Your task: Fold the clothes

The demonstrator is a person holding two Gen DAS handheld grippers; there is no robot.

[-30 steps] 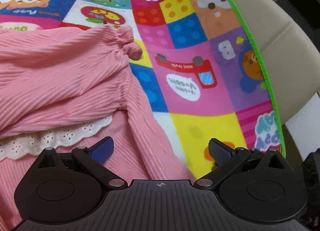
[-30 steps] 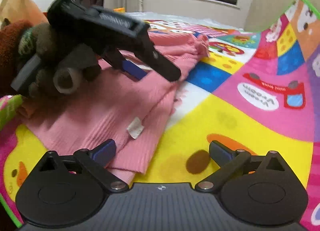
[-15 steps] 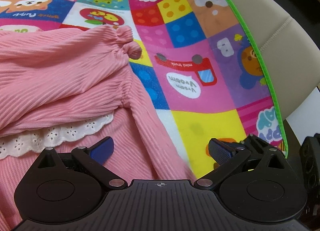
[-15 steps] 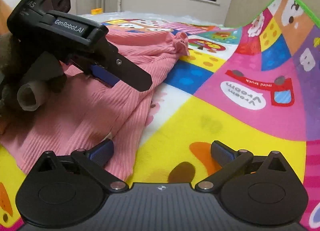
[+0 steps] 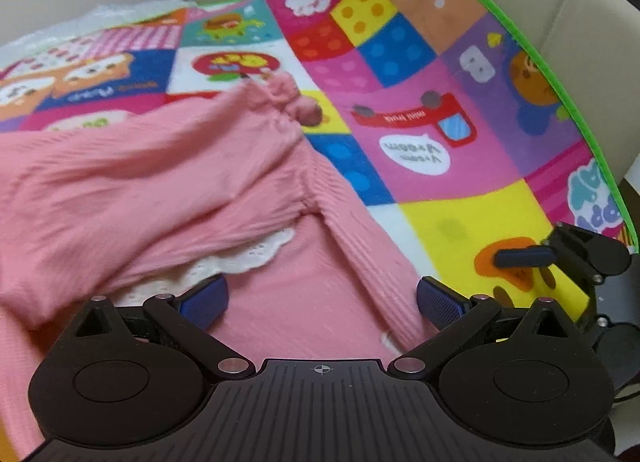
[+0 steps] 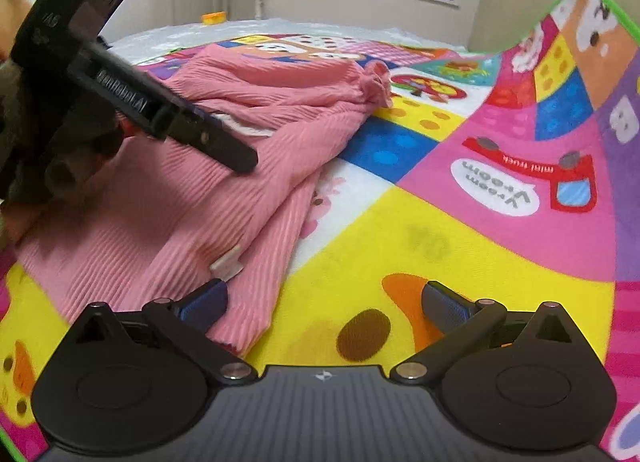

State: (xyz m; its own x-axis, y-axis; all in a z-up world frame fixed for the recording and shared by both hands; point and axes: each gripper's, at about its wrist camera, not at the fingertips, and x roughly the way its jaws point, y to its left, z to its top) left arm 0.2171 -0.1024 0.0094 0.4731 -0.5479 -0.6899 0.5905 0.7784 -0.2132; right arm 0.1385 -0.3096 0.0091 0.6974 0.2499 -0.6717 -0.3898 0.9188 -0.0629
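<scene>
Right gripper (image 6: 324,304): jaws wide apart, nothing between them. Its left pad (image 6: 202,304) sits at the near hem of the pink ribbed garment (image 6: 192,202); right pad over bare playmat (image 6: 400,230). Garment lies crumpled on the mat. White tag (image 6: 227,262) near that hem. Left gripper (image 6: 236,156) hovers over the garment; jaw state unclear.

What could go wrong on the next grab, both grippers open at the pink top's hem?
1. The right gripper has only one finger over the pink top; closing could pinch the play mat instead.
2. The left gripper straddles stacked layers near the lace trim, so it may catch just one.
</scene>
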